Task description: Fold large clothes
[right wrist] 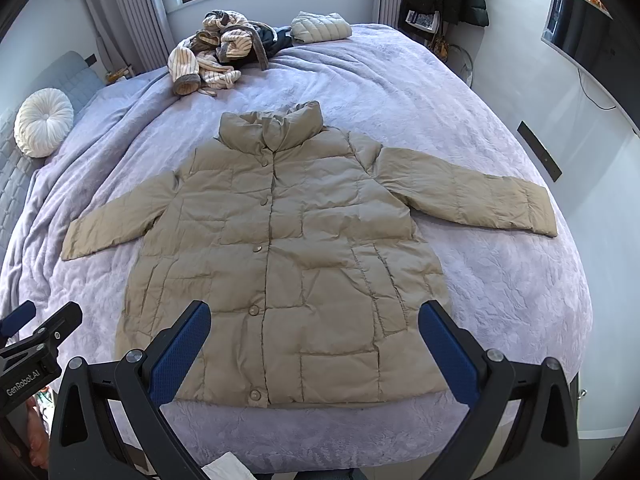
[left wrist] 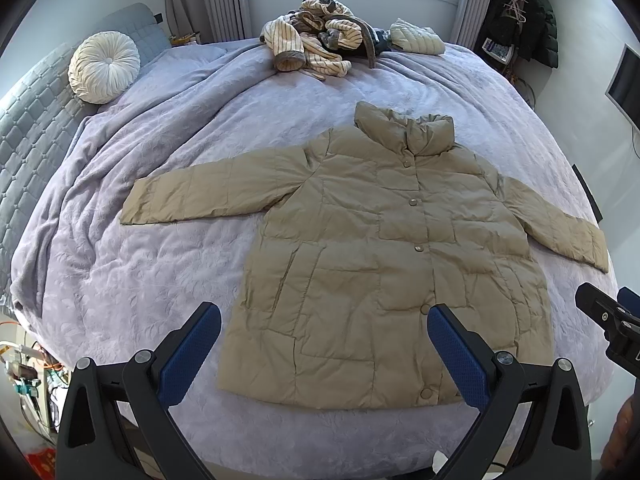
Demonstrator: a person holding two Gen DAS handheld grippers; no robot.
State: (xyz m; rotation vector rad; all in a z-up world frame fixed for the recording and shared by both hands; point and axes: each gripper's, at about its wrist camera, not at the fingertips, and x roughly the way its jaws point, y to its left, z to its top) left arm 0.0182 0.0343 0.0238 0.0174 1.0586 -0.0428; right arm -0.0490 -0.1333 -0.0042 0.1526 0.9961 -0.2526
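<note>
Left wrist view, bed: one bed under a lilac blanket fills the frame from lower left to upper right; everything else lies on it.

Jacket: one tan puffer jacket lies flat and buttoned at centre right of the left wrist view, and at dead centre of the right wrist view. Collar toward the top of the frame, hem toward the bottom.

Long axis: collar to hem runs straight away from my fingers; the two sleeves stretch out crossways, one toward each side edge of the frame.

Left gripper: my fingers stand wide apart and empty, above the hem, framing its left half and corner.

Right gripper: fingers also wide apart, holding nothing, framing the hem's right half.

Which hand is nearer: I judge each hand about equally close to its own hem corner; the left sleeve cuff is the left hand's reach, the right cuff the right's.

Fold so far: none that I can see; sleeves are still spread.

Clothes pile: one heap of striped cream clothes at top centre, well apart from the jacket.

Folded garment: one pale quilted piece just right of the heap.

Cushion: one round white cushion at upper left, against the headboard.

Snaps: five down the jacket front, counted in the right wrist view.
</note>
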